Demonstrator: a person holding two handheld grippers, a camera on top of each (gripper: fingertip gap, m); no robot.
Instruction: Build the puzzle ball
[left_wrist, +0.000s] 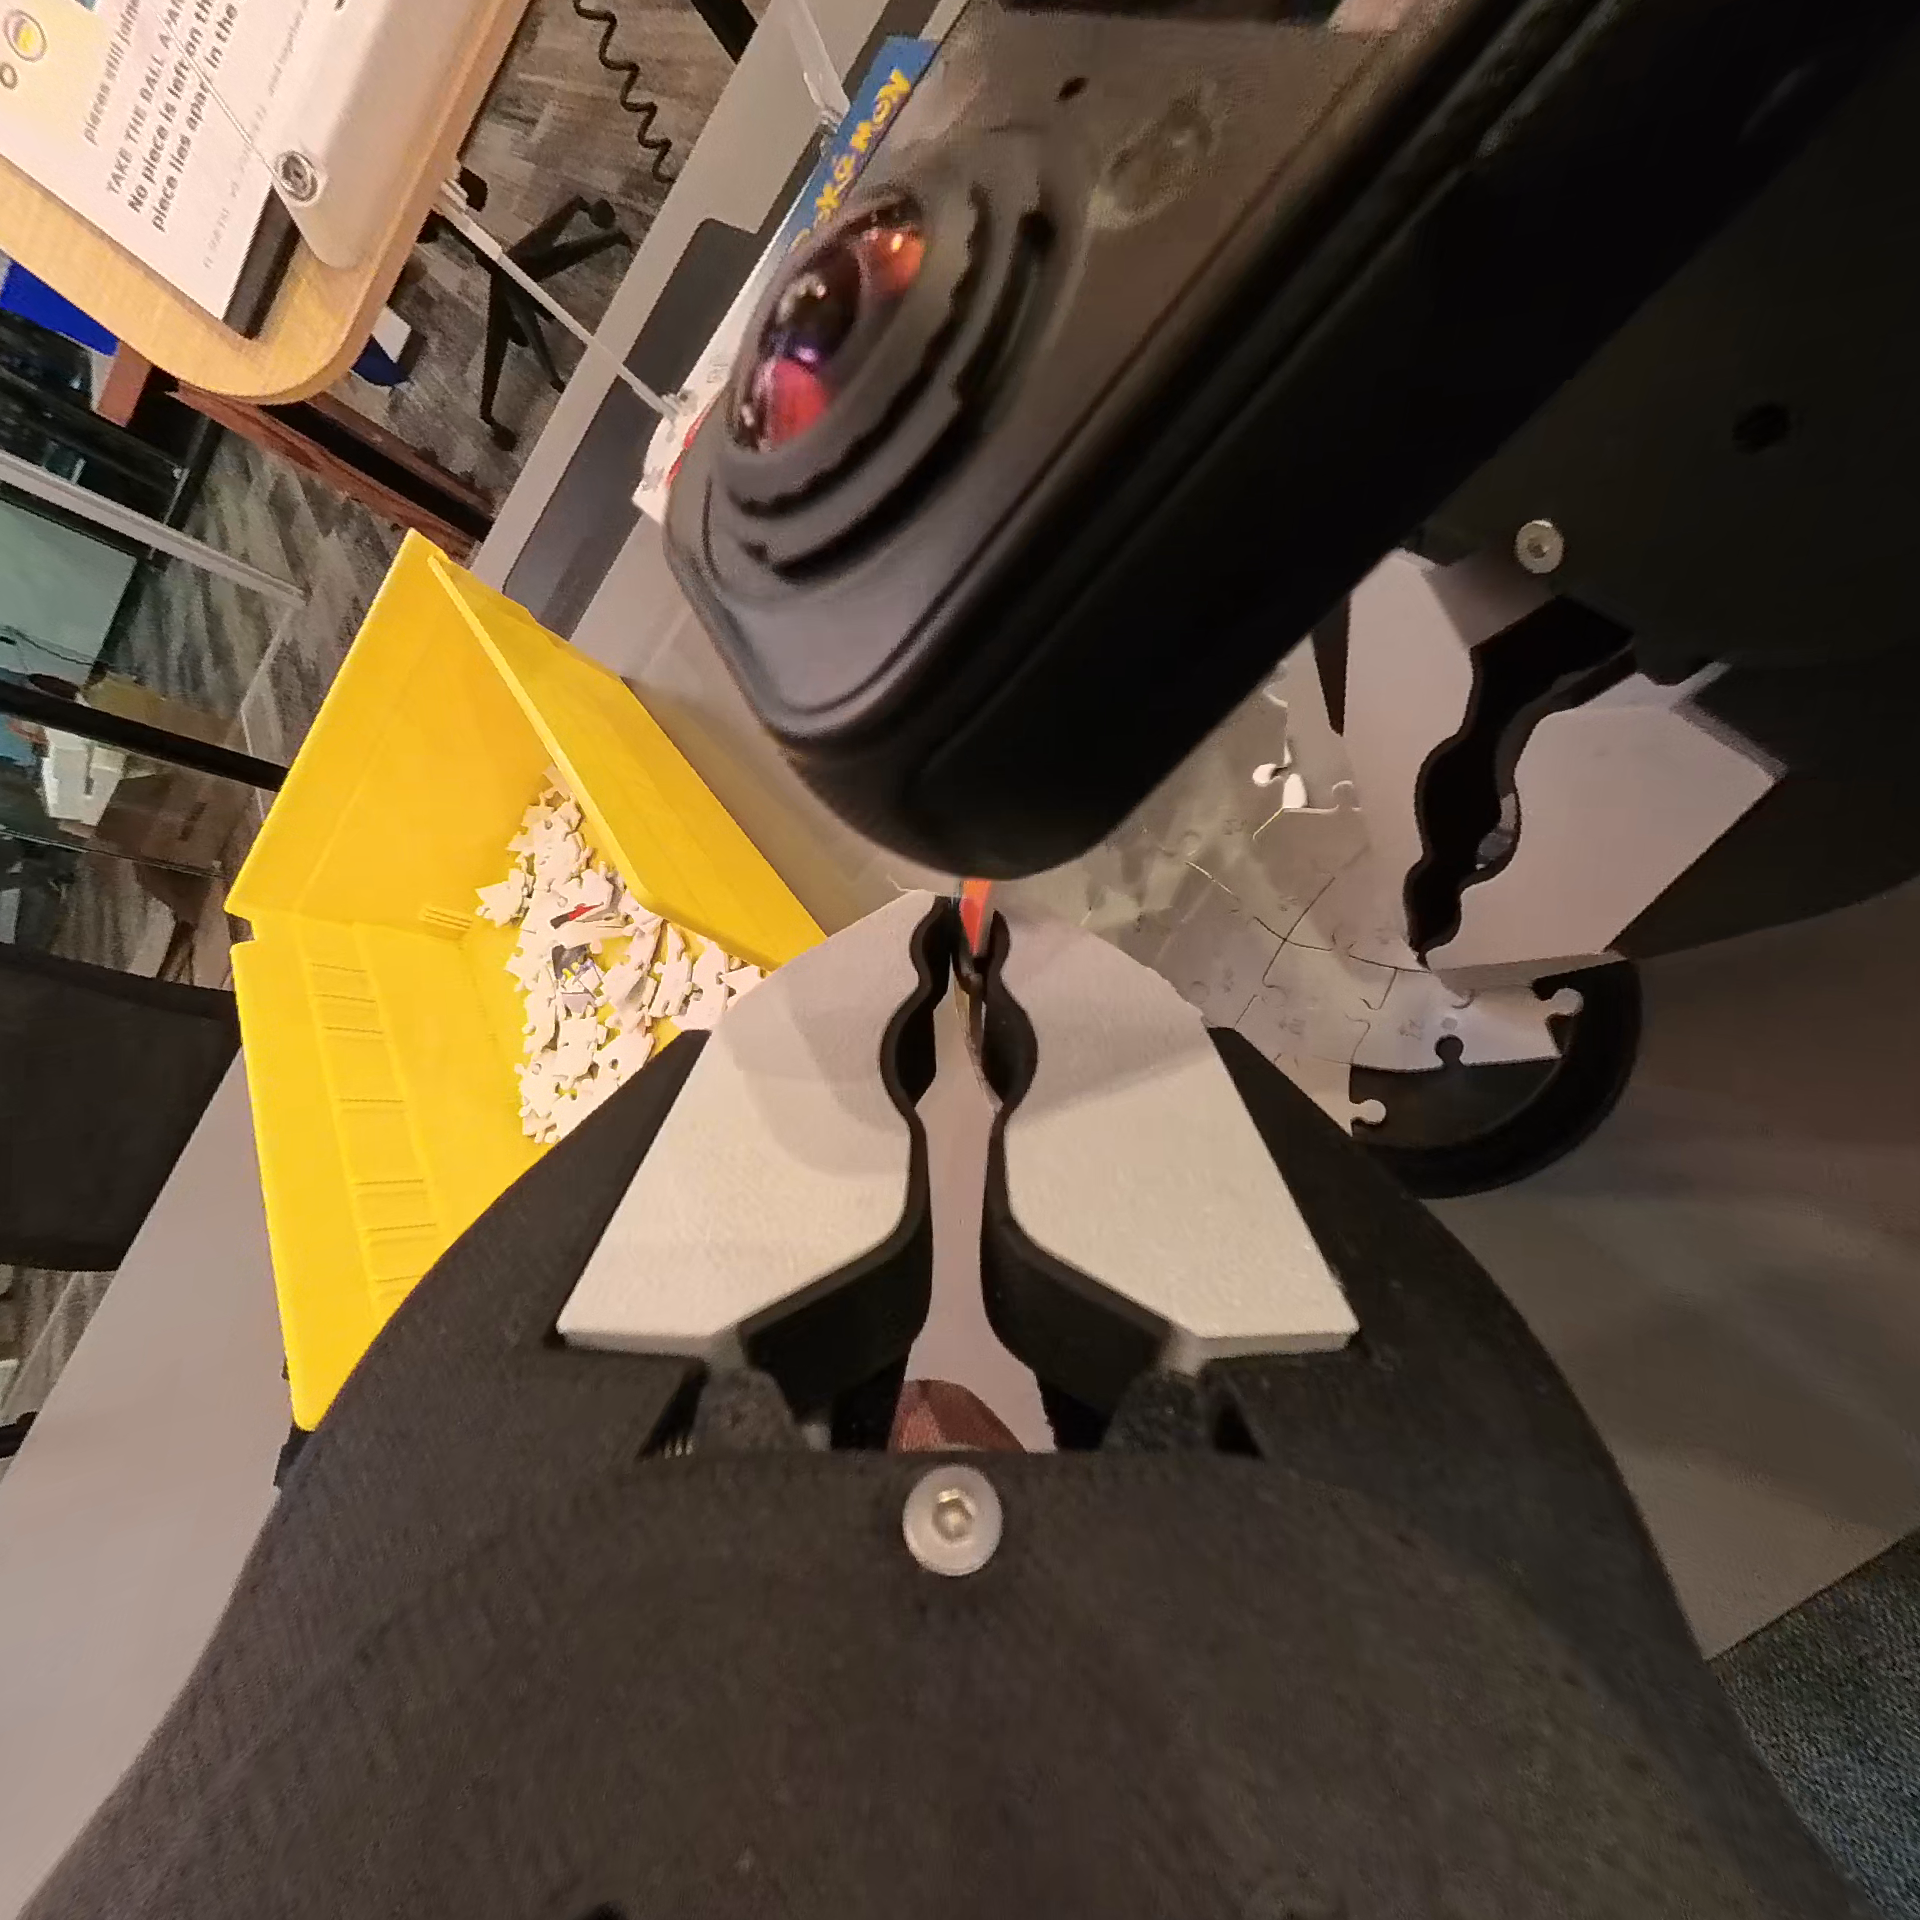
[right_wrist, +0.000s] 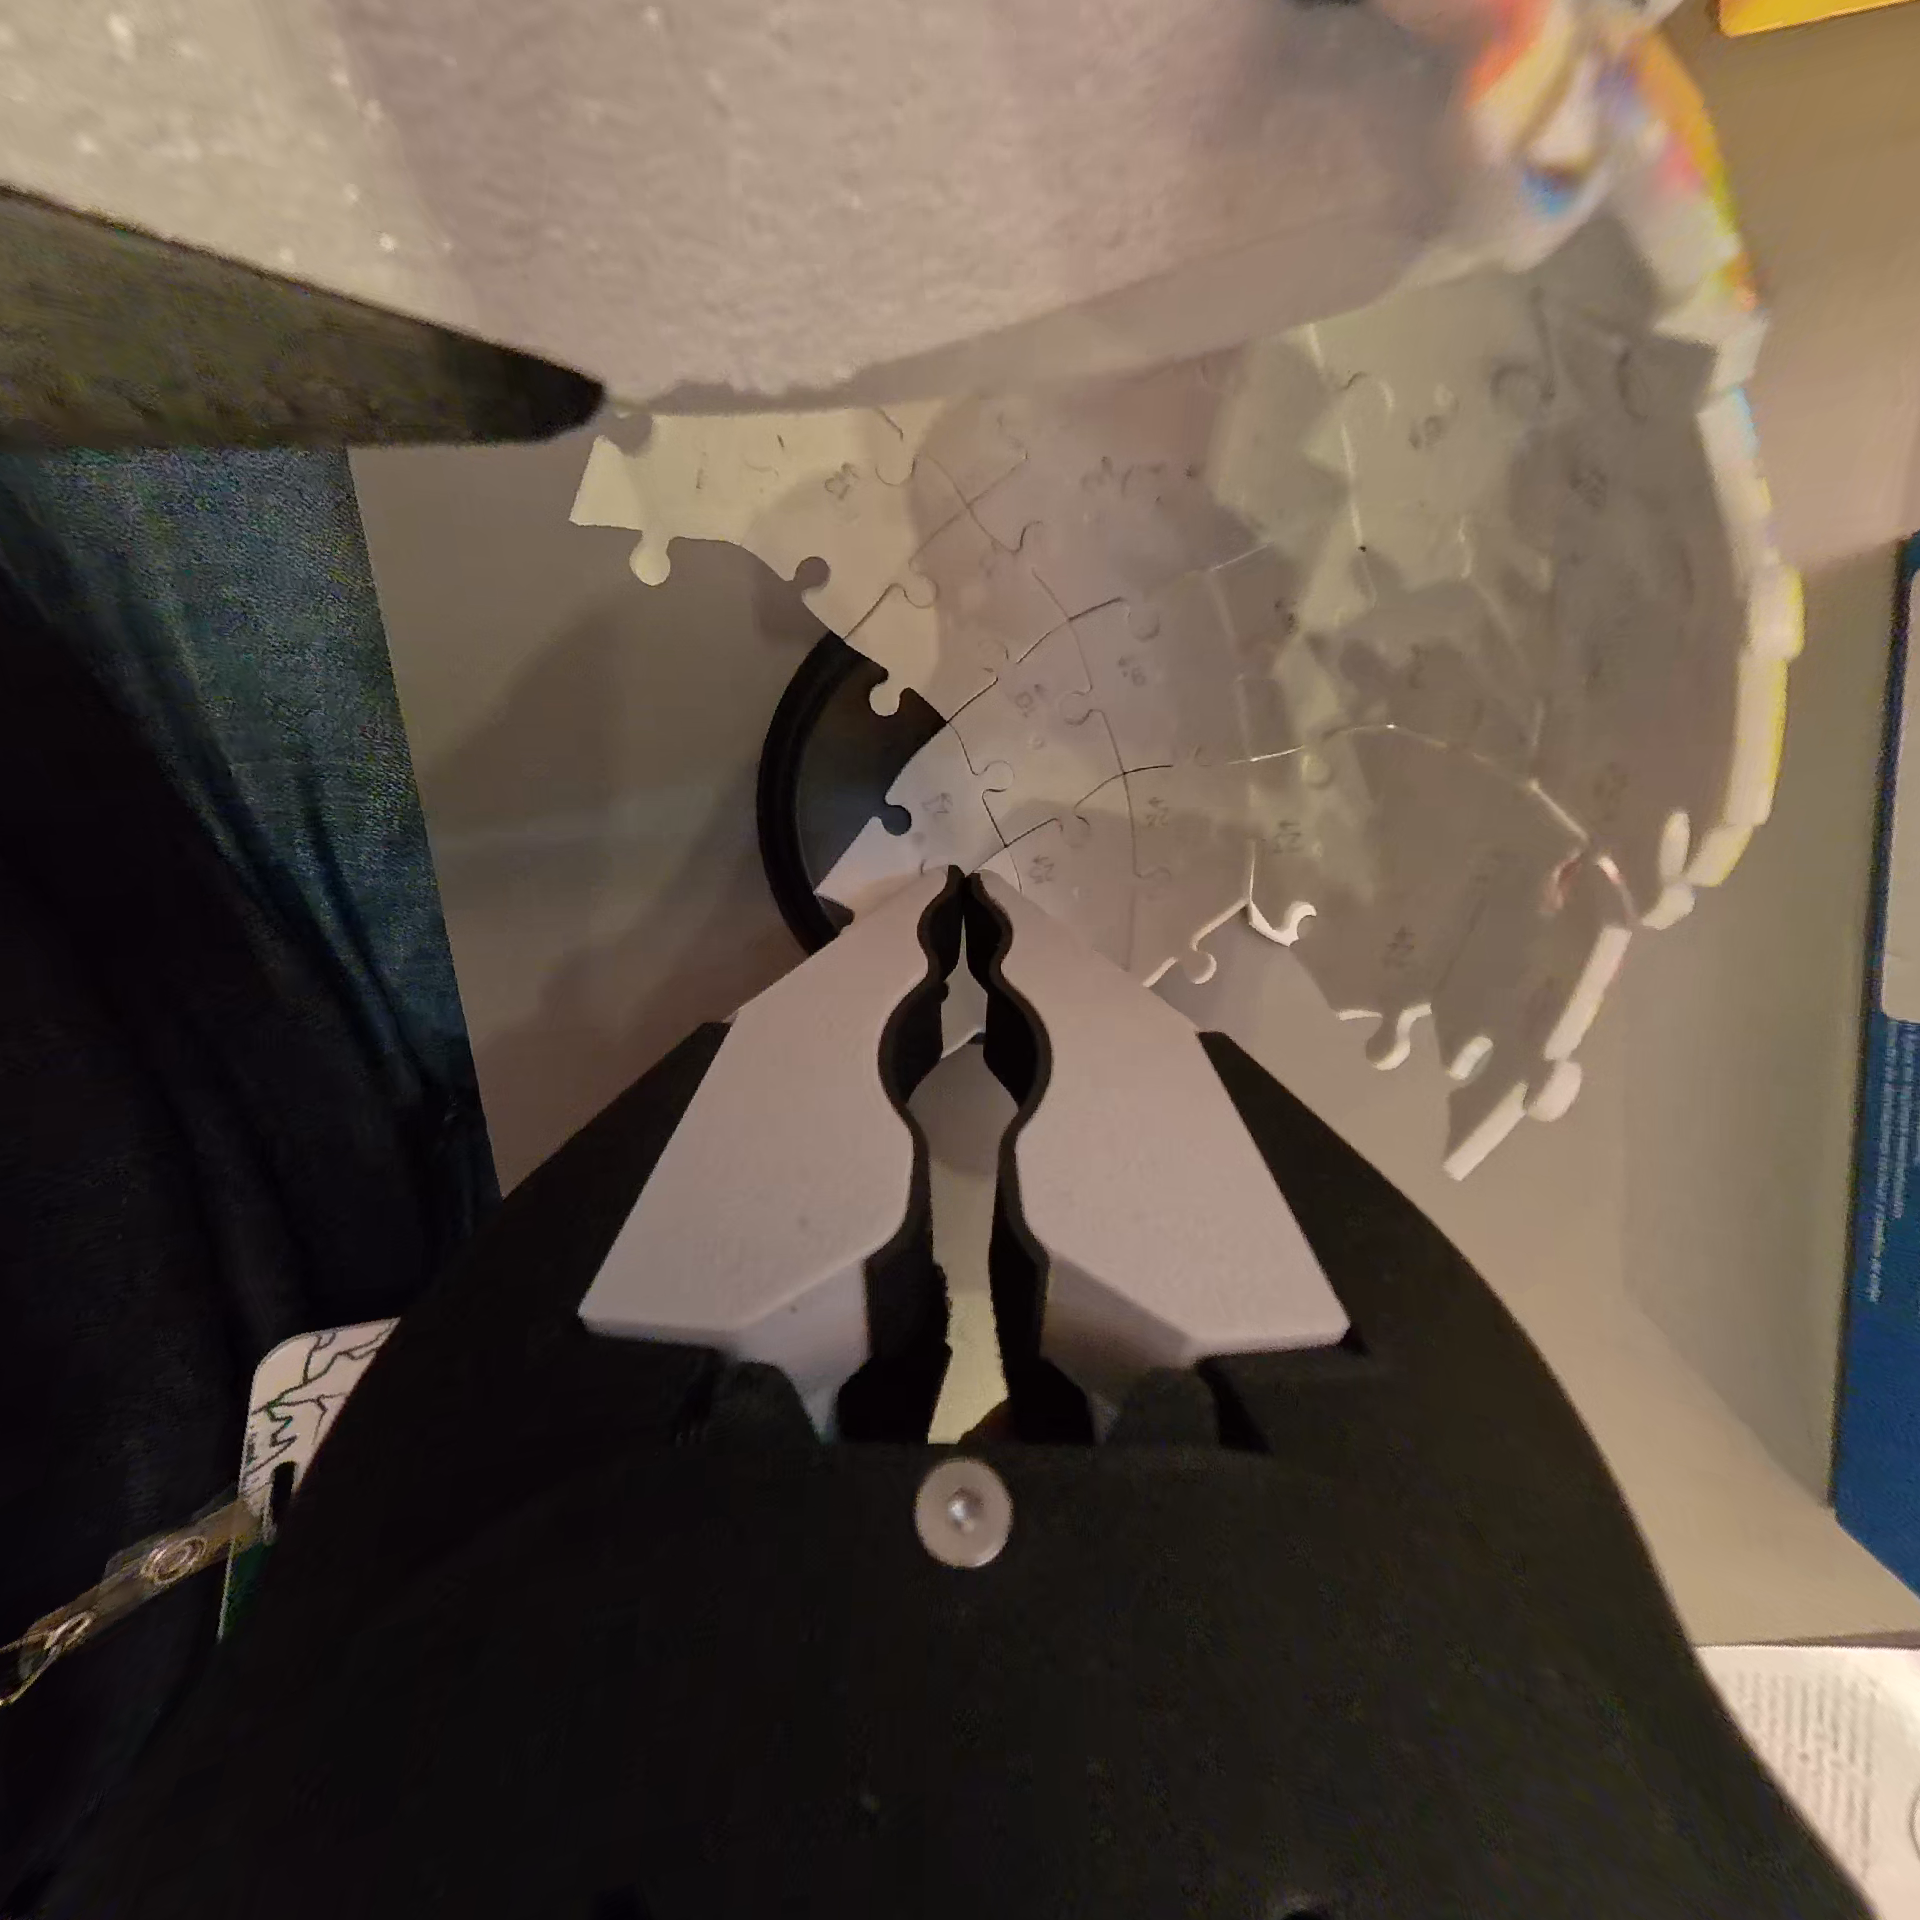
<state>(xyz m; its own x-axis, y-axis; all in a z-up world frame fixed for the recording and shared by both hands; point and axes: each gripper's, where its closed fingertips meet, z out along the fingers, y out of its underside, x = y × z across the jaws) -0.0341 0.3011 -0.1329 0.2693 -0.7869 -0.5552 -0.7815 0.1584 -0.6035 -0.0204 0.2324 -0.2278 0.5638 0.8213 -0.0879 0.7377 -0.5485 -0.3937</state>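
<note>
The half-built puzzle ball (right_wrist: 1351, 675) is a white shell of joined pieces, seen from its inside, resting on a black ring stand (right_wrist: 821, 790). Its coloured outer side (right_wrist: 1683, 187) shows at the upper right. My right gripper (right_wrist: 961, 883) is shut on a piece at the shell's lower left edge. My left gripper (left_wrist: 968, 935) is shut on a thin orange-edged part, seemingly the shell's rim. One of its fingers (right_wrist: 727, 208) looms blurred over the shell's top. The shell (left_wrist: 1299, 935), the stand (left_wrist: 1507, 1112) and my right gripper (left_wrist: 1429, 935) also show in the left wrist view.
A yellow bin (left_wrist: 395, 831) holding several loose white pieces (left_wrist: 592, 956) stands on the white table (left_wrist: 1662, 1351) to the left. The right gripper's camera body (left_wrist: 1039, 468) fills the upper middle. A blue box (right_wrist: 1881, 1039) and a printed sheet (right_wrist: 1818, 1766) lie right. A person's dark clothing (right_wrist: 156, 1039) is left. My right fingertips sit around 12 cm from my left ones.
</note>
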